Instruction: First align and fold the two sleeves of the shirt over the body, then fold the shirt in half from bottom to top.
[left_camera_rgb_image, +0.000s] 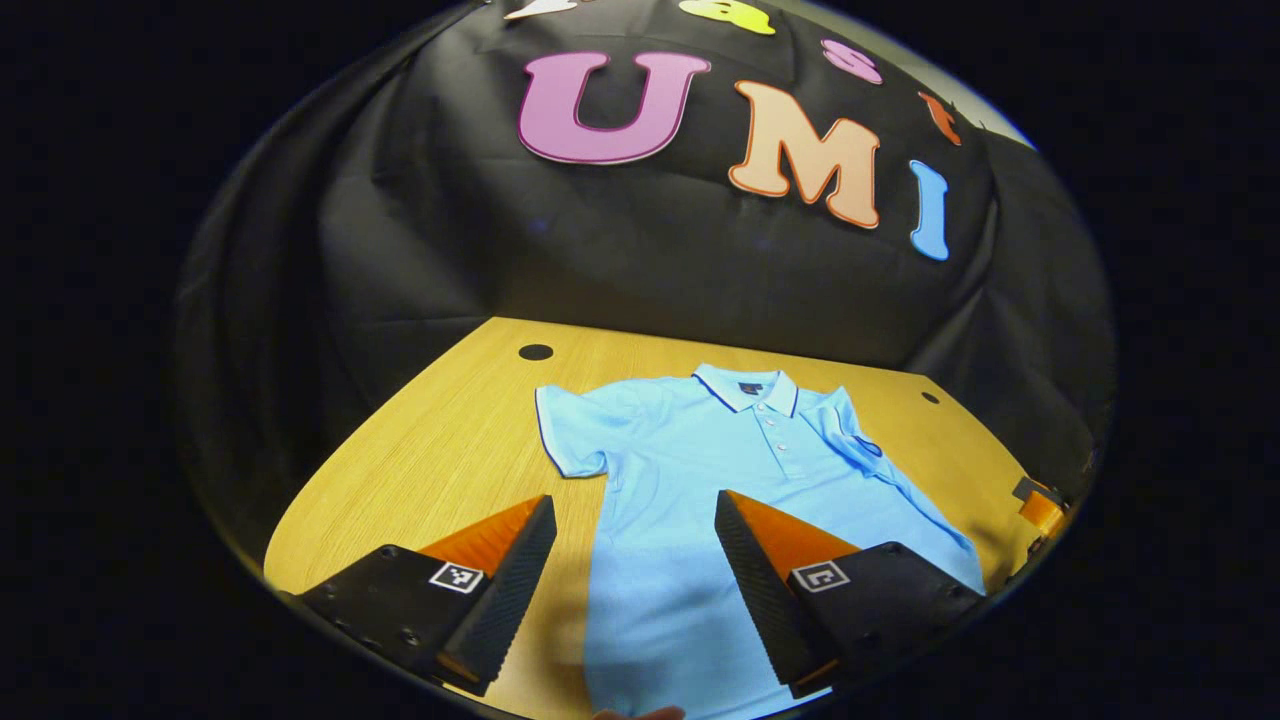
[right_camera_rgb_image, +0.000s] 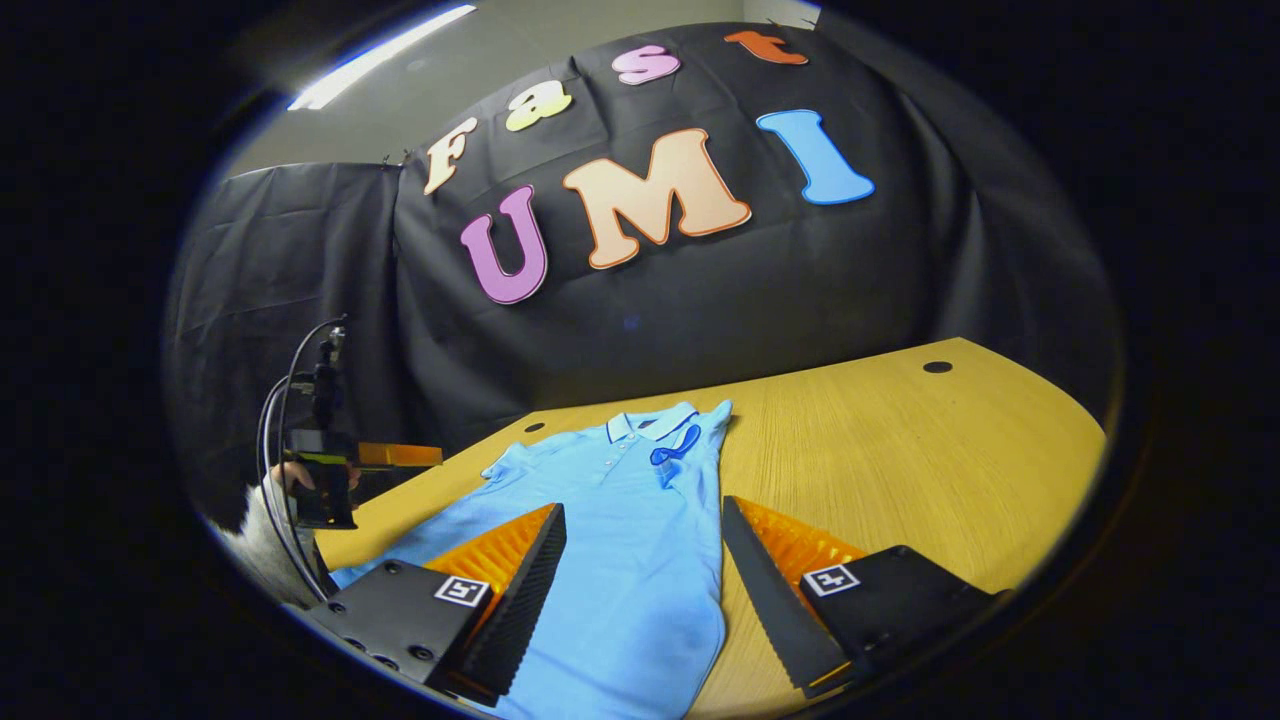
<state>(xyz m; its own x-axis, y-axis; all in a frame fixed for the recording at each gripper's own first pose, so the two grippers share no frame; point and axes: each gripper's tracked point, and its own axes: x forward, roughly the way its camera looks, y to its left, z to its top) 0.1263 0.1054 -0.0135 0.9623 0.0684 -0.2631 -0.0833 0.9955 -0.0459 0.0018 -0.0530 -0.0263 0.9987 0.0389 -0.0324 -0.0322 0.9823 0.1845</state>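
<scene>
Now, right gripper view: left tool (right_camera_rgb_image: 340, 470) far off, hand-held, state unclear.
Shirt (left_camera_rgb_image: 700, 480): flat on tabletop (left_camera_rgb_image: 440, 450), collar toward wall, lengthwise.
Own tools: left tool (left_camera_rgb_image: 632, 560), right tool (right_camera_rgb_image: 640, 570) gaping, empty.

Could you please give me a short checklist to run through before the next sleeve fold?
1. Shirt lies flat, collar away from the person: ok.
2. Right-hand sleeve is folded over the body: ok.
3. Left-hand sleeve is folded over the body: not ok, it lies spread out on the table.
4. Left gripper jaws are open and empty: ok.
5. Right gripper jaws are open and empty: ok.
6. Folded sleeve lines up with the shirt's side edge: cannot tell.
</scene>
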